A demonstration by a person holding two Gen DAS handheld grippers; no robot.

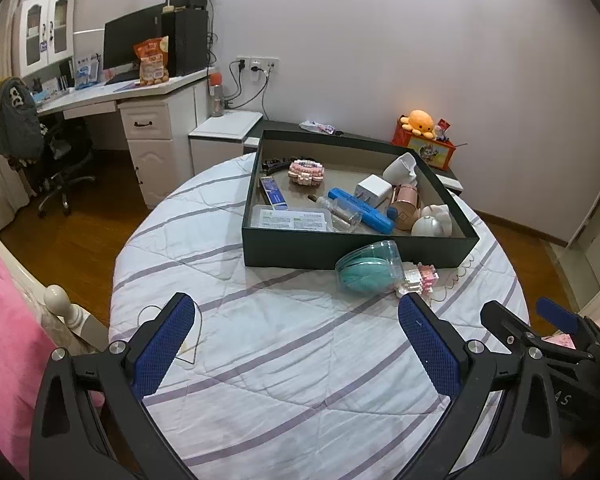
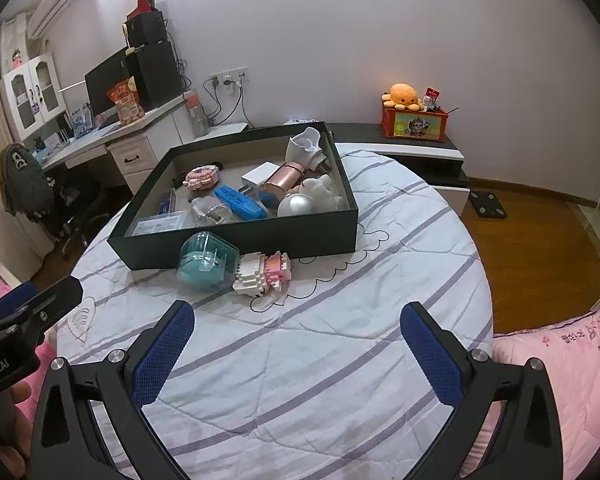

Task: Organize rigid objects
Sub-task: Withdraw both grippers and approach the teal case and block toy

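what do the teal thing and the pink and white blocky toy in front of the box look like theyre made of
Teal case: looks like clear hard plastic around a matte teal item; glossy highlights, see-through walls. Block toy: probably small glossy plastic bricks, judging by its stepped, studded edges. Both lie on the quilt, against the box.

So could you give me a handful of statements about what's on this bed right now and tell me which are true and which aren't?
1. The teal case lies outside the dark box, against its near wall. True.
2. The pink and white brick toy is inside the box. False: it lies on the striped quilt, beside the teal case.
3. The left gripper holds the blue case. False: its fingers are spread with nothing between them, and the blue case lies in the box.
4. The right gripper is open and empty. True.
5. The orange plush sits in the dark box. False: it sits on a red box by the wall.
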